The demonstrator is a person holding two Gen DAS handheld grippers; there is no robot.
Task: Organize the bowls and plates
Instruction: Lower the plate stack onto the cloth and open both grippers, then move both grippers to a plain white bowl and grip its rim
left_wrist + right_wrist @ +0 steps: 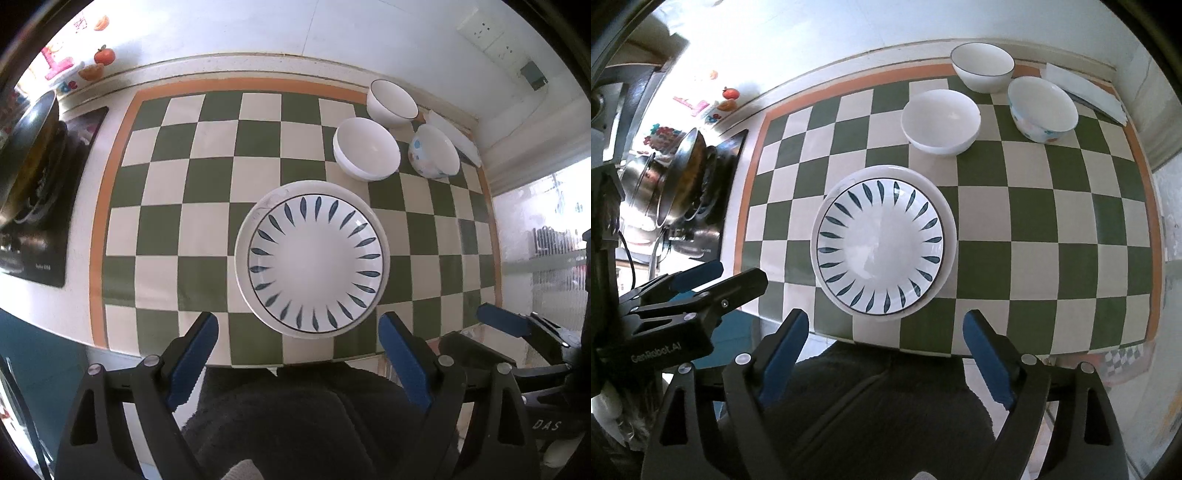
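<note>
On the checkered mat (207, 184), the leaf-patterned plate (314, 258) is already stacked on a plain white plate (255, 210); beyond this stack, three bowls (365, 147) stand separate, unstacked. Left gripper (299, 354) and right gripper (886, 350) hover with jaws spread, empty.

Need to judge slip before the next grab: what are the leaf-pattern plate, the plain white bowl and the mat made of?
Leaf-pattern plate: glazed ceramic, seemingly; glossy highlights in its well.
Plain white bowl: likely ceramic or opal glass; smooth, uniformly white, soft sheen.
Mat: probably vinyl or oilcloth; flat printed checks, slight sheen, edge curving over the counter front.
</note>
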